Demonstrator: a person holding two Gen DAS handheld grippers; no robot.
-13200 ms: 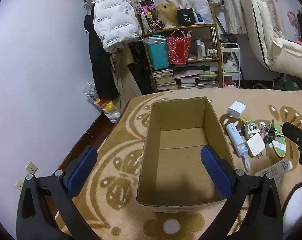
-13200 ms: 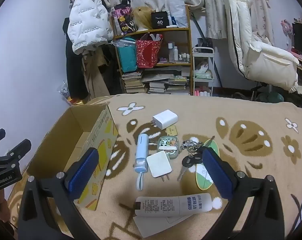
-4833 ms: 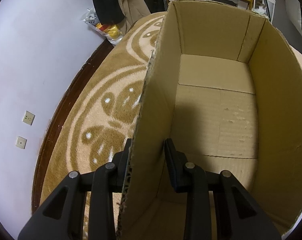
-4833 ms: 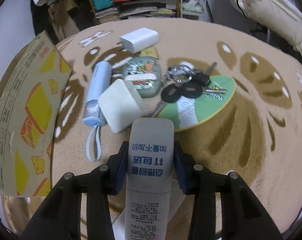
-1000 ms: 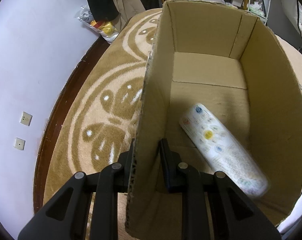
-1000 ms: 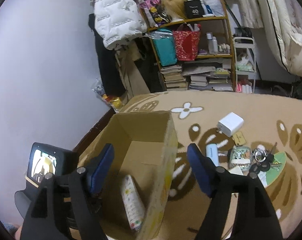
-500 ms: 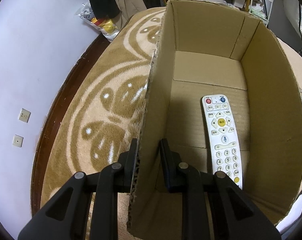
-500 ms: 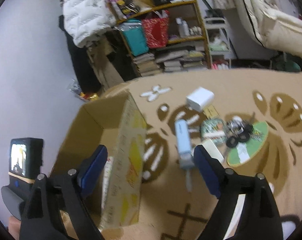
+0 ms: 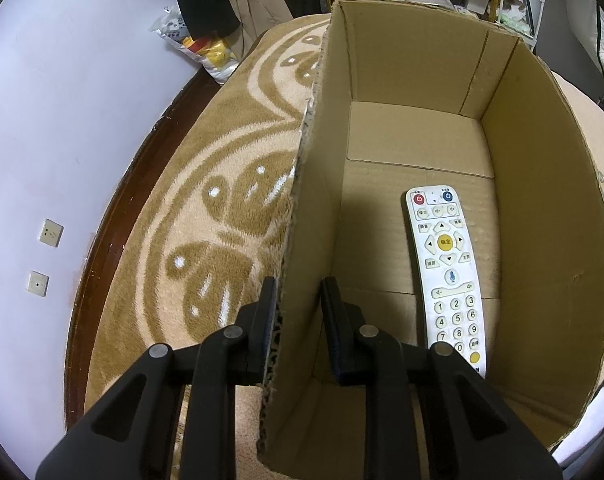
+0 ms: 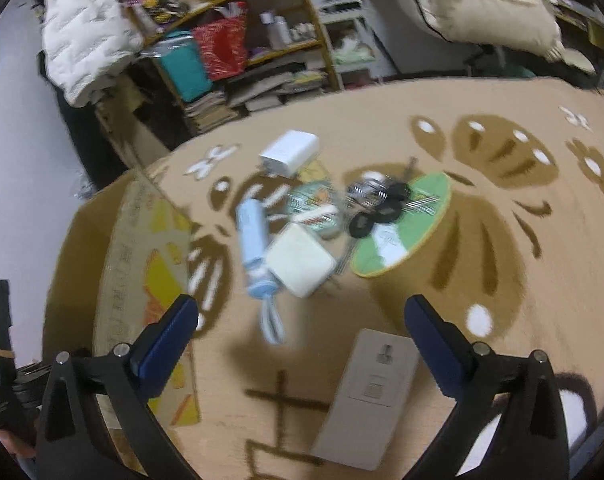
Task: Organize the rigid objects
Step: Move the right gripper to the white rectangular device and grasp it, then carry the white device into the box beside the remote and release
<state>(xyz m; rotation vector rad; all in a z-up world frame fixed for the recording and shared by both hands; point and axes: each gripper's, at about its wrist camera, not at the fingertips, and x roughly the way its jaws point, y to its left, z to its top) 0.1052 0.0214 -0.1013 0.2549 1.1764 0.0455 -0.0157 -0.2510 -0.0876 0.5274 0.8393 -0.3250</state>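
A white remote (image 9: 447, 276) lies face up on the floor of the cardboard box (image 9: 541, 184), towards its right wall, and it is the only thing visible inside. So, judging from this, one item is packed and most of the job is left.

The left tool (image 9: 298, 320) is clamped on the box's left wall, one finger outside and one inside, steadying it on the patterned carpet (image 9: 206, 208).

Outside the box, to its right, the rest of the things sit together on the carpet. There is a pale blue tube-shaped gadget with a loop cord (image 10: 254, 240), touching a flat white square adapter (image 10: 302, 258). Just beyond them lie a small round case with a cartoon print (image 10: 313, 210), a white charger block (image 10: 290, 153), and a bunch of keys (image 10: 381, 200) resting on a green oval card (image 10: 401, 228). A flat grey rectangular piece (image 10: 367, 396) lies nearest the camera; what it is cannot be told.

The right tool (image 10: 302, 340) hangs above this group with its jaws spread wide and nothing between them. The view is blurred, so fine detail is uncertain. At a guess, the blue gadget or the white adapter is the likeliest next pick, being closest to the jaws.
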